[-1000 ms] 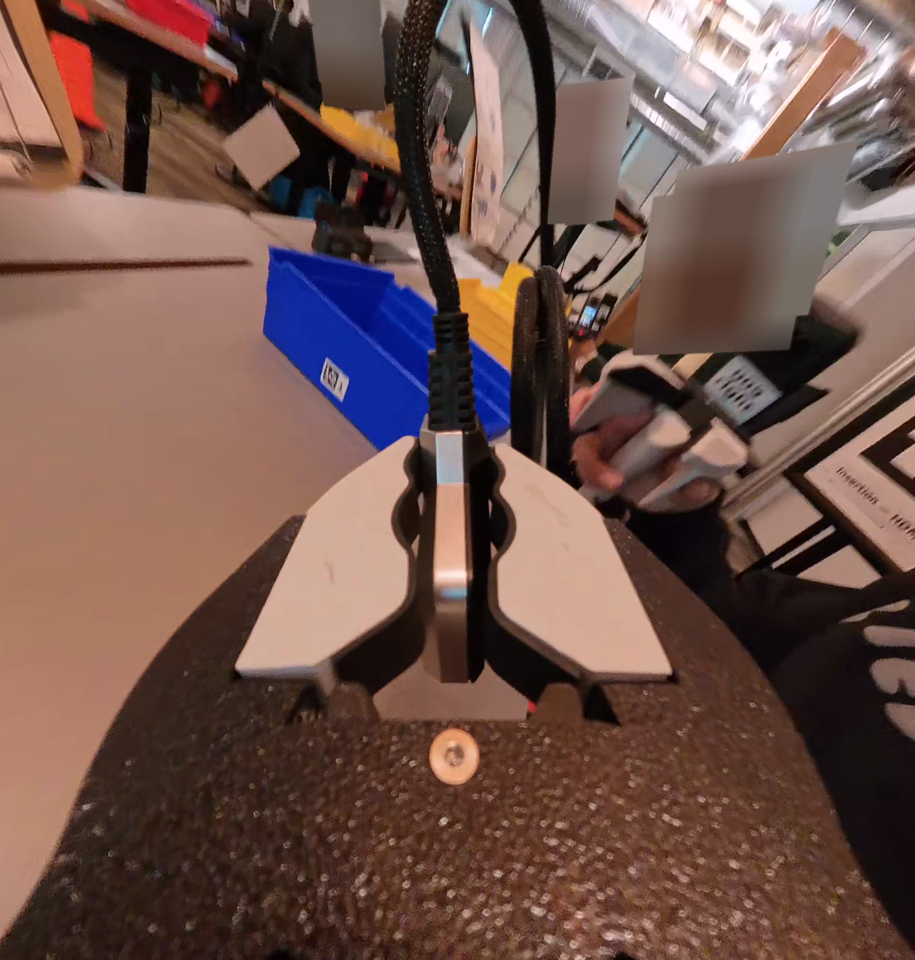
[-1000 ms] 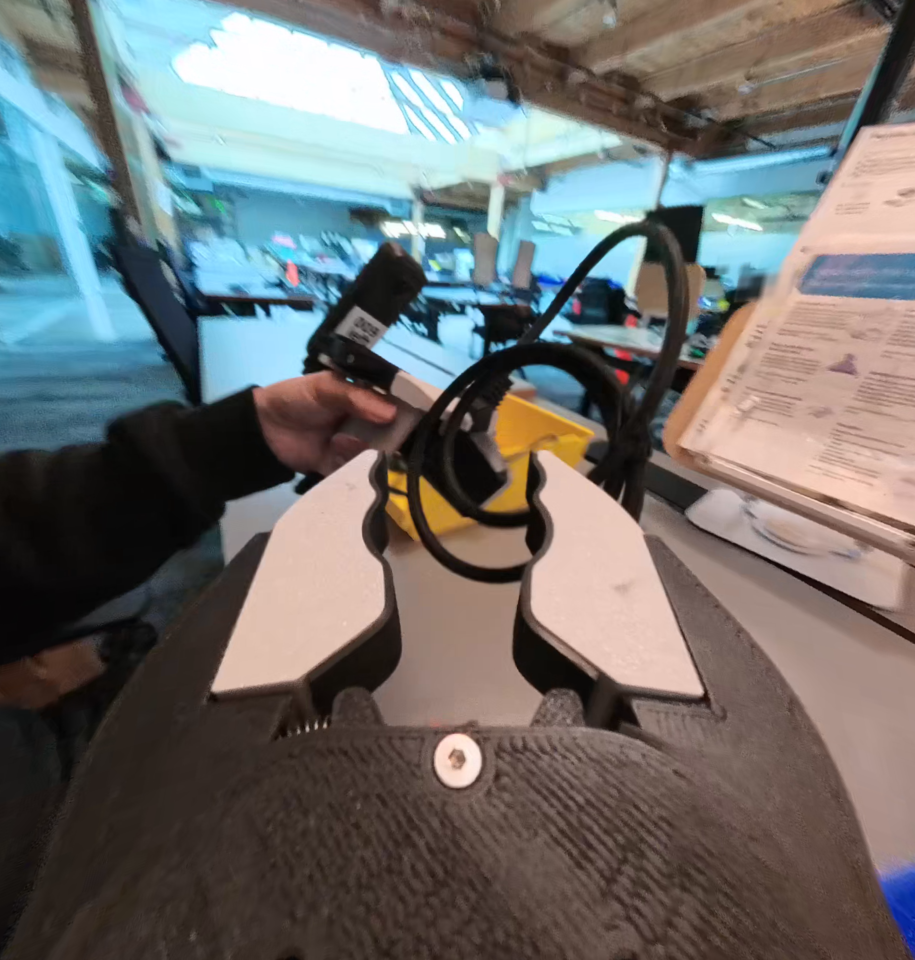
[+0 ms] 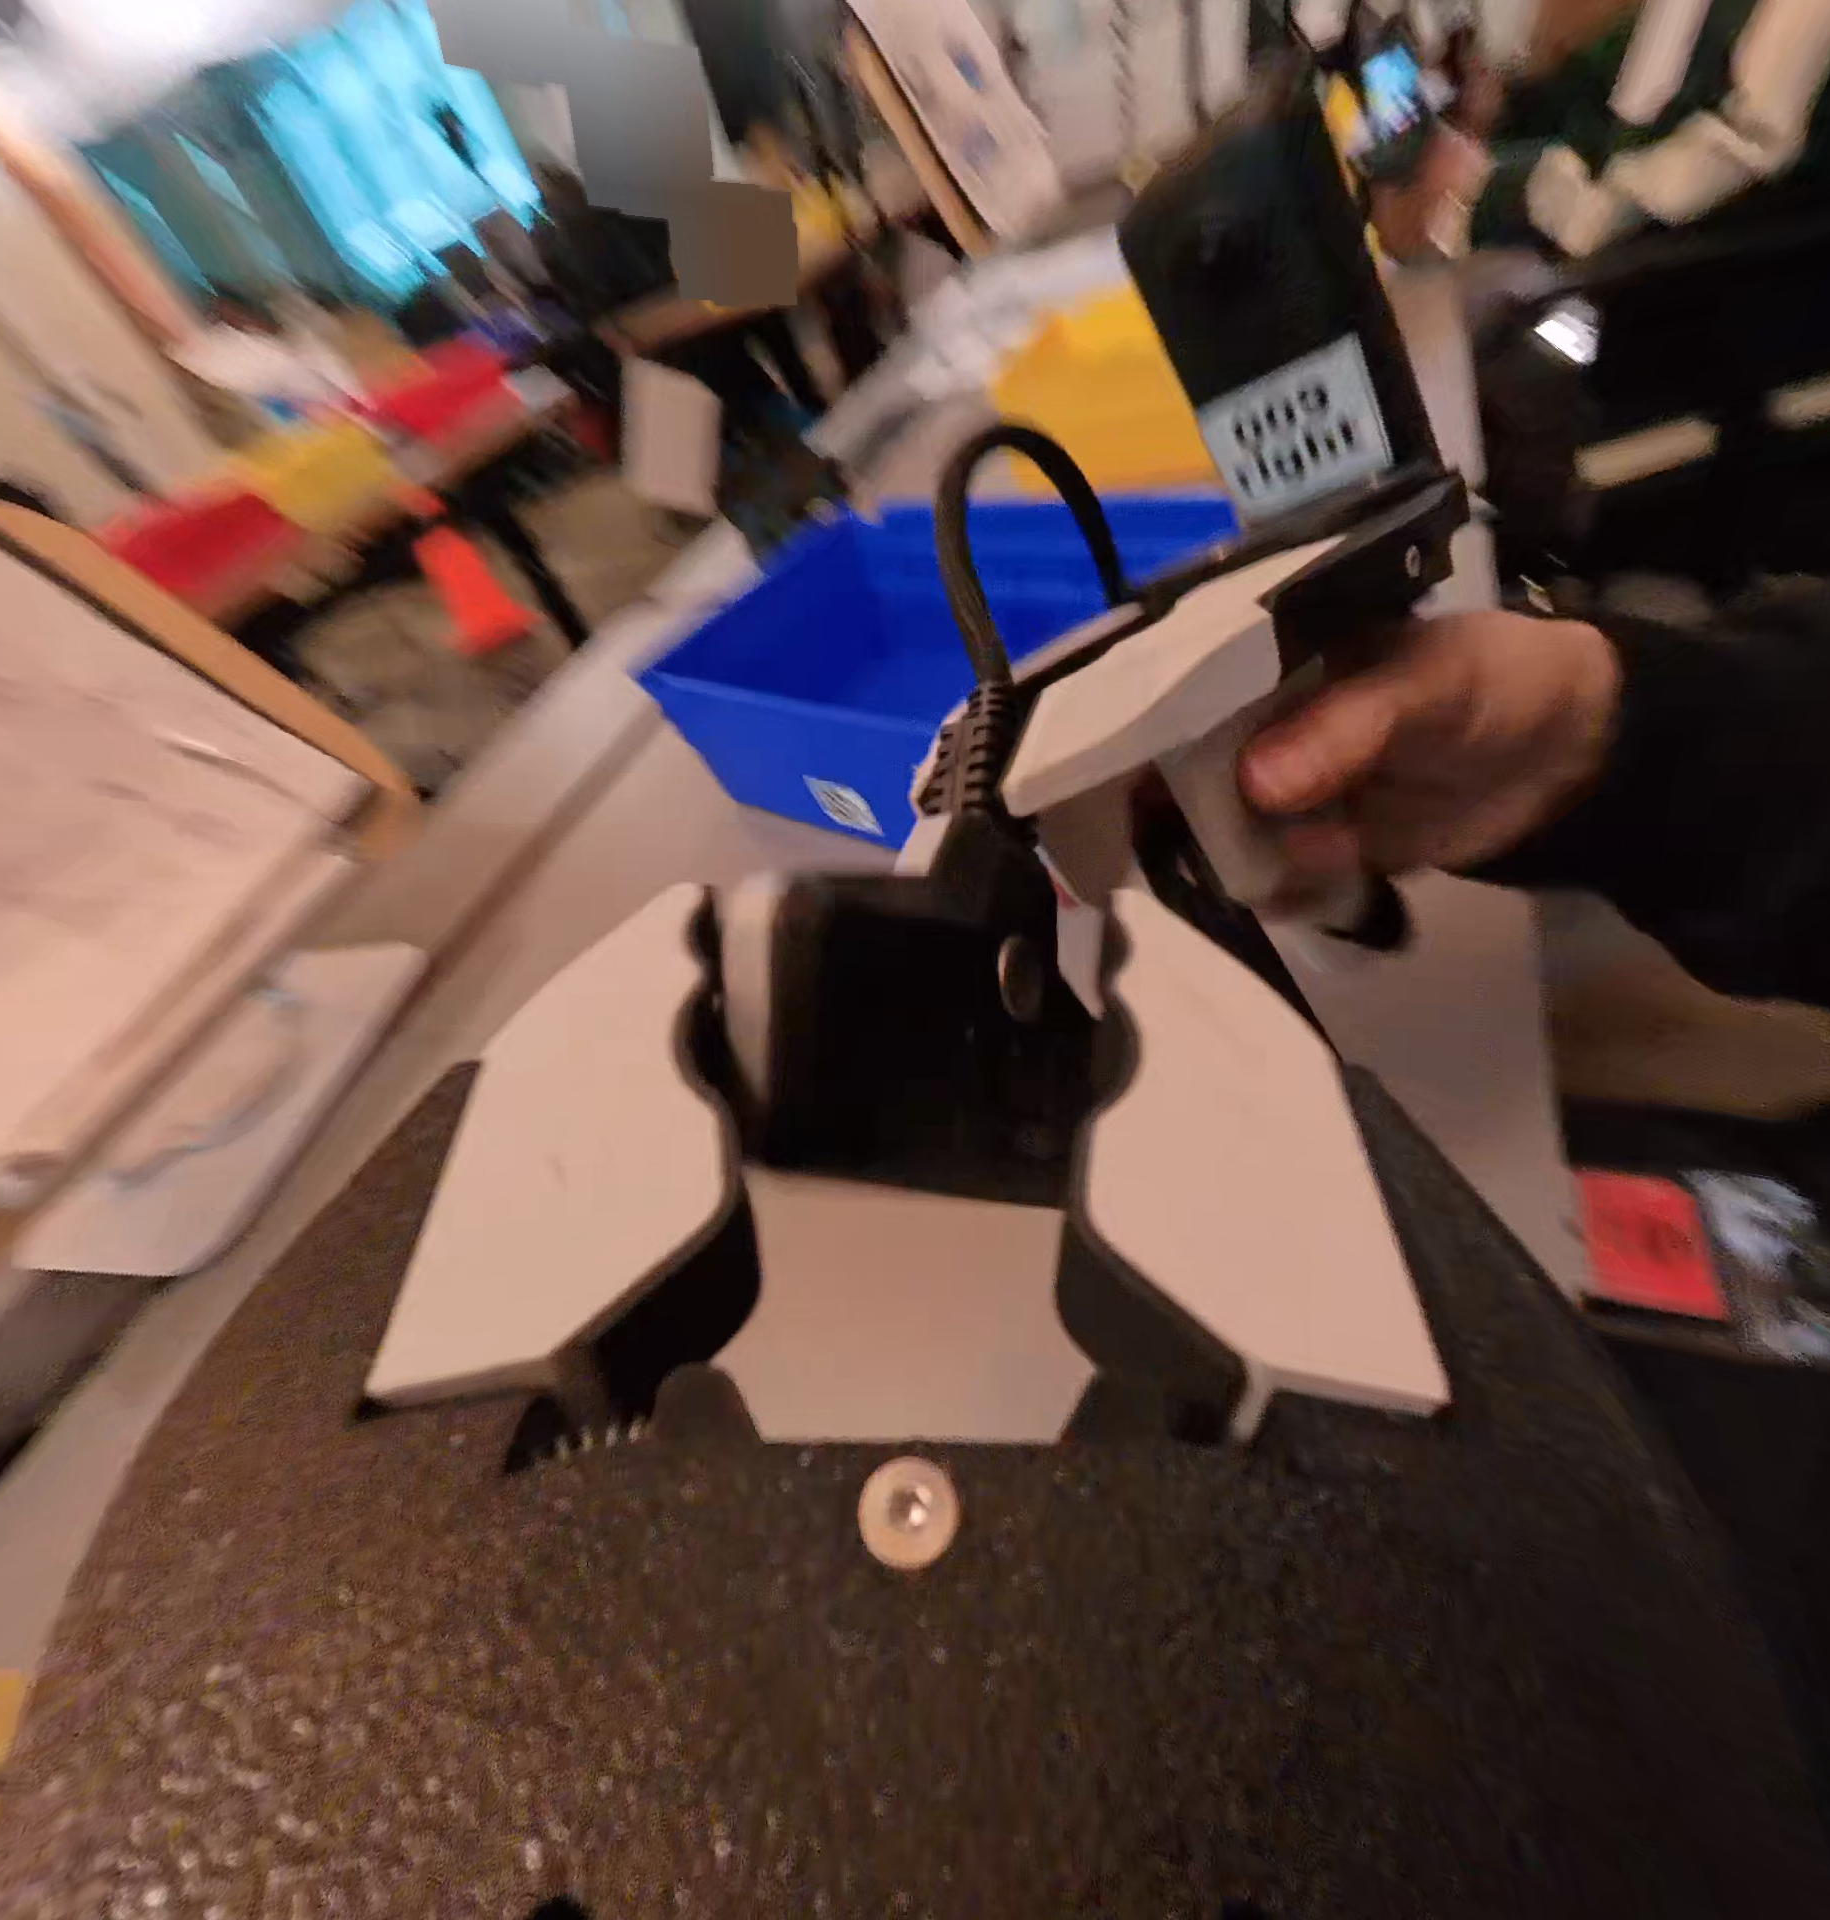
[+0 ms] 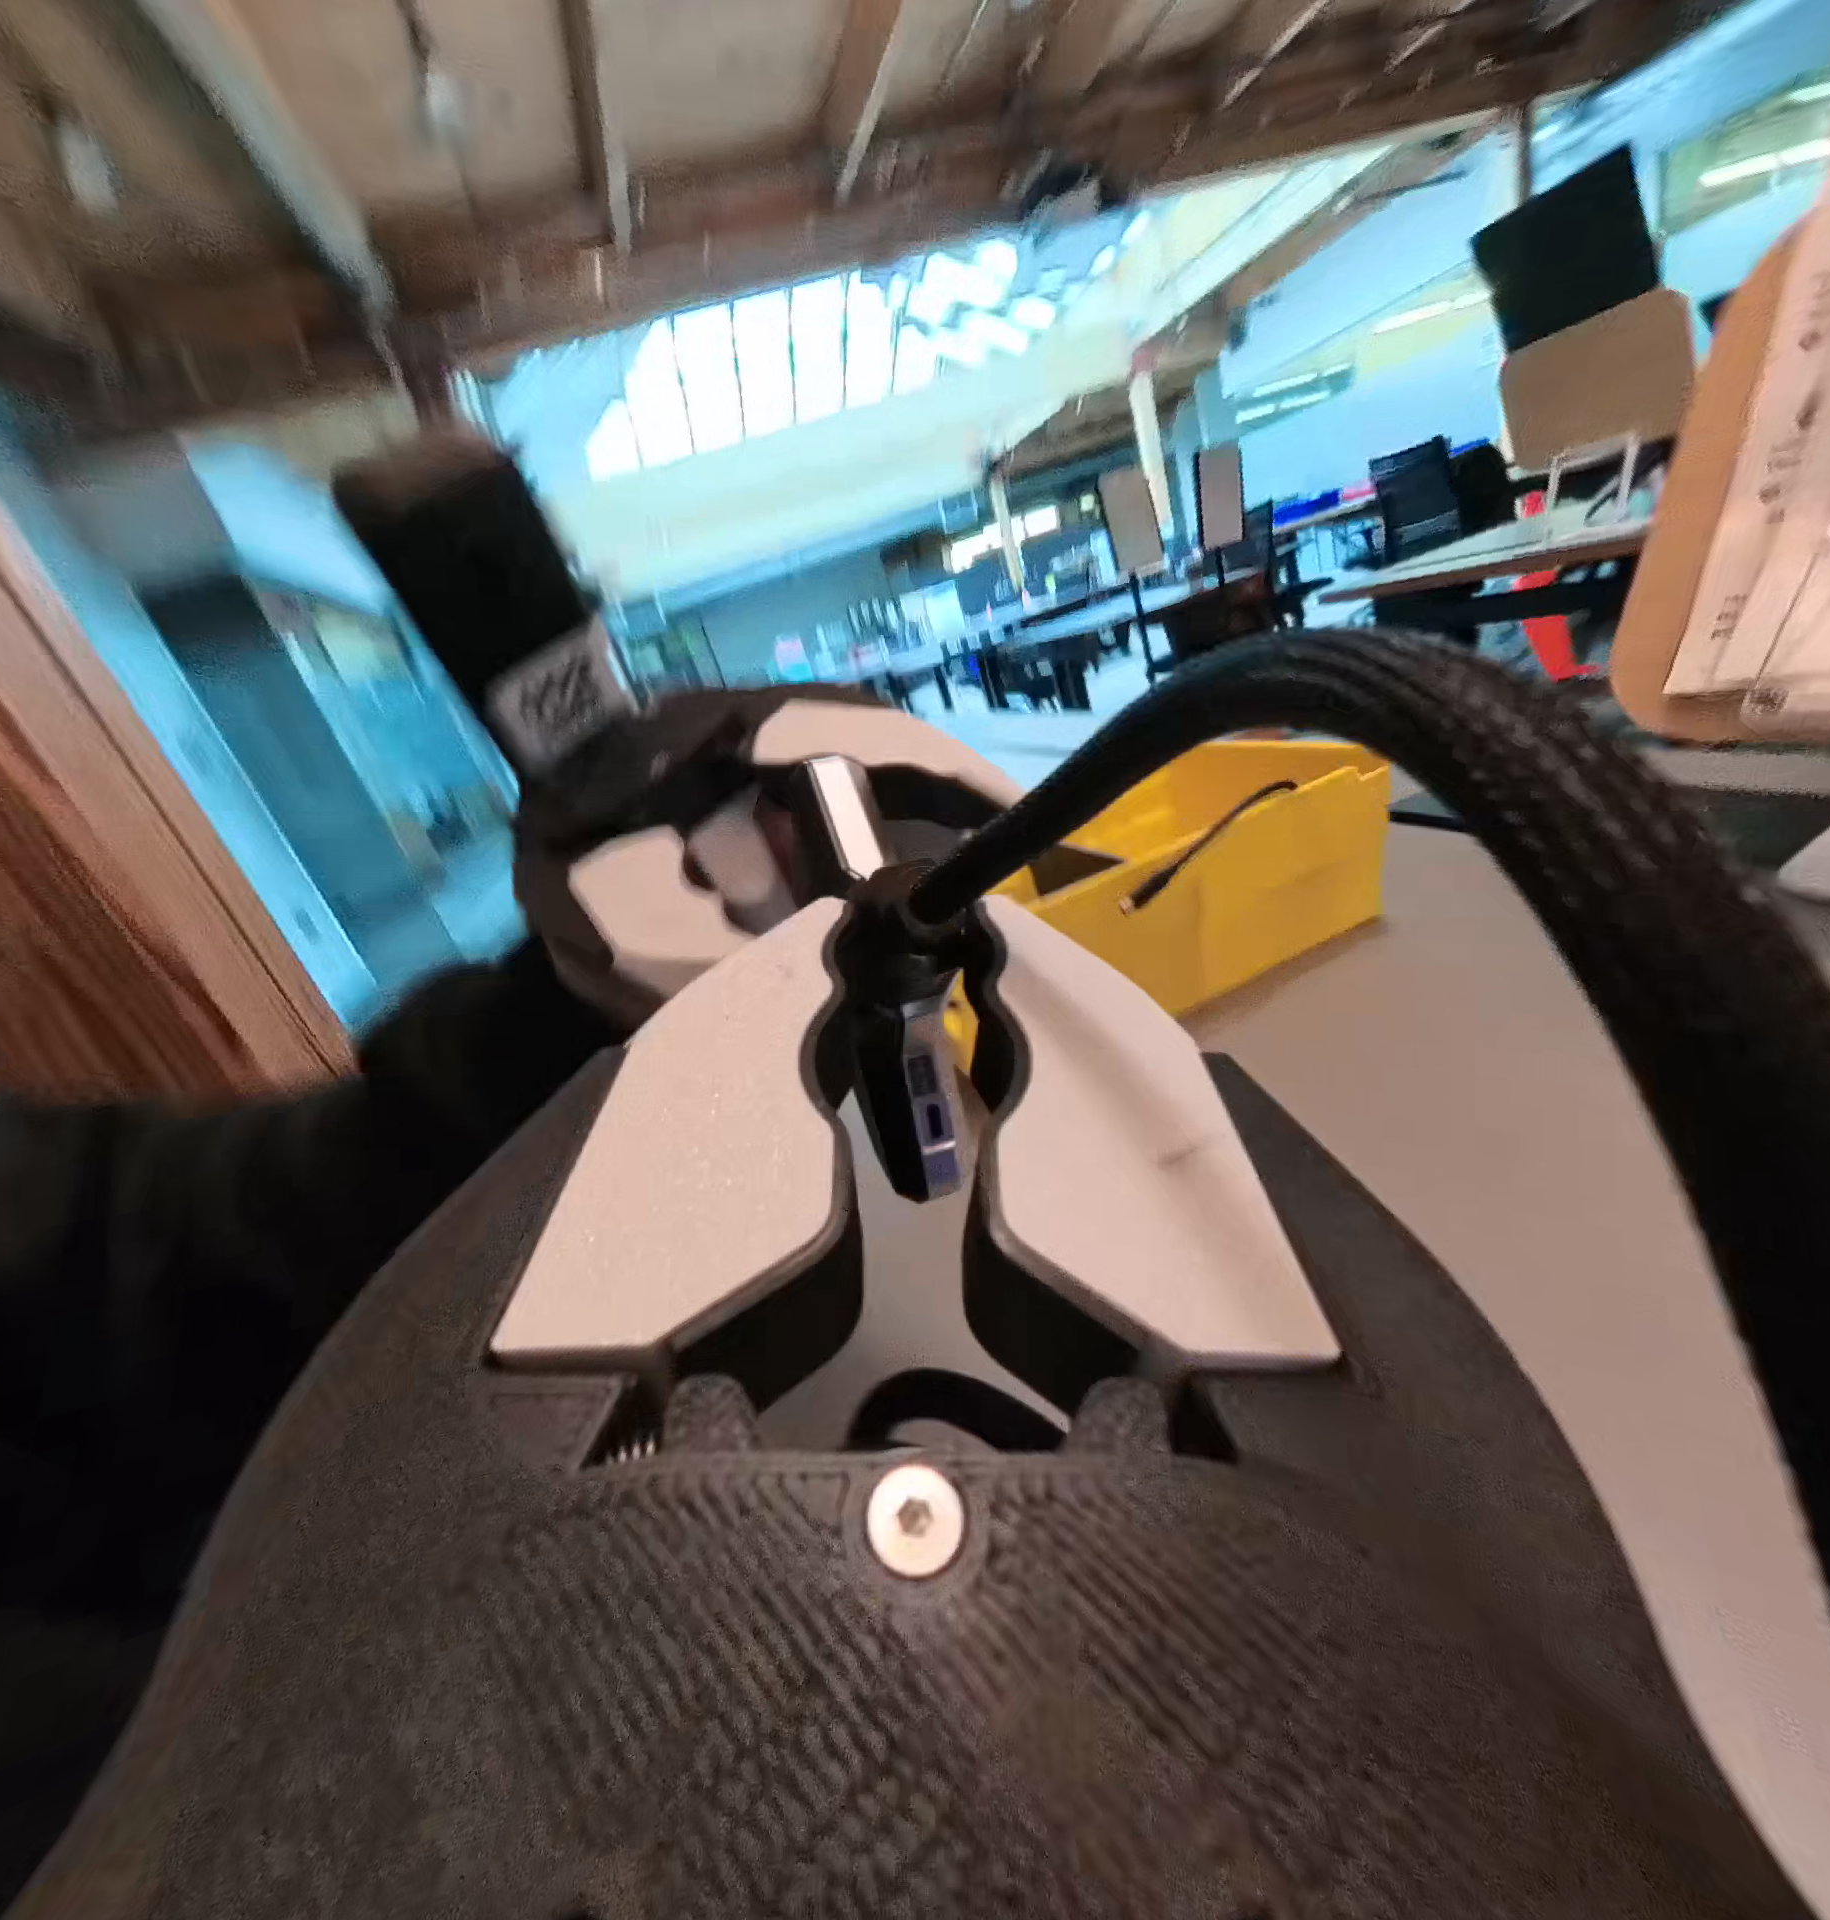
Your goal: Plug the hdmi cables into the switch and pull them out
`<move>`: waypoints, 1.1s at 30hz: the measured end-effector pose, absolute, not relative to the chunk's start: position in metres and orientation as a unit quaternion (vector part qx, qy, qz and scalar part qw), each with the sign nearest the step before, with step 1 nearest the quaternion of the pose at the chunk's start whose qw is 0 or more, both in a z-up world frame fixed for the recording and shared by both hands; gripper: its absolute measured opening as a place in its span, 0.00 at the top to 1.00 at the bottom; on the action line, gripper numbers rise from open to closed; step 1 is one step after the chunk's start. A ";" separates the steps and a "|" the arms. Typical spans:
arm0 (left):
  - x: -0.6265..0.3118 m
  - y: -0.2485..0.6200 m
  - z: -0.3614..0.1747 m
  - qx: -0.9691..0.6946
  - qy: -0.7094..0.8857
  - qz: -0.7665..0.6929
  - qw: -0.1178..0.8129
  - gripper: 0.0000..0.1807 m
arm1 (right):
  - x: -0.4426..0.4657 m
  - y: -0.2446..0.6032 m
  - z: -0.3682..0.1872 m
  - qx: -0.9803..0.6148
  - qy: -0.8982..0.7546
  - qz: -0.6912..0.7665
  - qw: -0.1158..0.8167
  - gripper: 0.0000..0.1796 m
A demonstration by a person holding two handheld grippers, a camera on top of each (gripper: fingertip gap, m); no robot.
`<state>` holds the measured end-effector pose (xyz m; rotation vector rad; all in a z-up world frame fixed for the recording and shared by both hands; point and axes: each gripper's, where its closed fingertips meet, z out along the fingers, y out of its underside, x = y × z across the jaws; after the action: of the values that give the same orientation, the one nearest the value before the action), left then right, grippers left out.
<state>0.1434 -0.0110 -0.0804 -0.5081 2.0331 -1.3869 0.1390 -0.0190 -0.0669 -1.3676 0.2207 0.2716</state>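
Left wrist view: left claw point(image 3: 906, 920) clamped across the switch point(image 3: 890, 1049), a light, rigid box. Just past its tips the right claw point(image 4: 916, 966) pinches the hdmi plug point(image 3: 968, 800). Grip the hard plug shell, I judge, not the springy cable point(image 3: 955, 582).

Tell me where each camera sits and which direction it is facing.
Left wrist view: on the left gripper, looking along its jaws, which grip a black box, toward a blue bin; a hand shows.
Right wrist view: on the right gripper, looking along its jaws, shut on a braided cable, toward a yellow bin; a sleeve shows.
Shared: each shows the other gripper.
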 end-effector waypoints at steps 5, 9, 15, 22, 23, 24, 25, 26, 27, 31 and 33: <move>0.127 0.006 -0.058 -0.174 0.647 -0.540 0.510 0.56 | 0.155 -0.035 -0.045 -0.497 0.227 0.278 0.790 0.91; 0.115 -0.001 -0.072 -0.288 0.594 -0.673 0.334 0.59 | 0.151 -0.035 -0.041 -0.450 0.240 0.363 0.780 0.91; 0.107 0.001 -0.073 -0.358 0.474 -0.803 0.052 0.86 | 0.143 -0.017 -0.059 -0.446 0.265 0.421 0.744 0.91; 0.124 0.020 -0.096 -0.474 0.316 -0.818 -0.078 0.89 | 0.142 -0.001 -0.084 -0.554 0.233 0.332 0.727 0.85; 0.127 0.023 -0.100 -0.489 0.293 -0.817 -0.089 0.89 | 0.137 0.001 -0.087 -0.587 0.215 0.313 0.715 0.77; 0.130 0.026 -0.103 -0.500 0.276 -0.815 -0.095 0.89 | 0.130 0.002 -0.091 -0.625 0.194 0.294 0.696 0.69; 0.133 0.030 -0.106 -0.507 0.265 -0.814 -0.097 0.89 | 0.120 0.001 -0.097 -0.668 0.164 0.274 0.672 0.64; 0.136 0.034 -0.108 -0.514 0.255 -0.813 -0.098 0.89 | 0.109 -0.003 -0.101 -0.708 0.124 0.258 0.645 0.63; 0.138 0.038 -0.110 -0.520 0.245 -0.812 -0.101 0.89 | 0.098 -0.010 -0.103 -0.743 0.080 0.238 0.620 0.61; 0.141 0.047 -0.109 -0.532 0.238 -0.807 -0.098 0.89 | 0.110 -0.045 -0.072 -0.765 -0.046 -0.023 0.642 0.60; 0.141 0.048 -0.106 -0.531 0.241 -0.806 -0.099 0.89 | 0.122 -0.061 -0.043 -0.711 -0.090 -0.168 0.677 0.64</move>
<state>0.1407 0.0475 -0.1056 -1.7829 0.8080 -2.7074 0.1218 -0.0609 -0.0433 -1.5990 -0.2023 -0.3767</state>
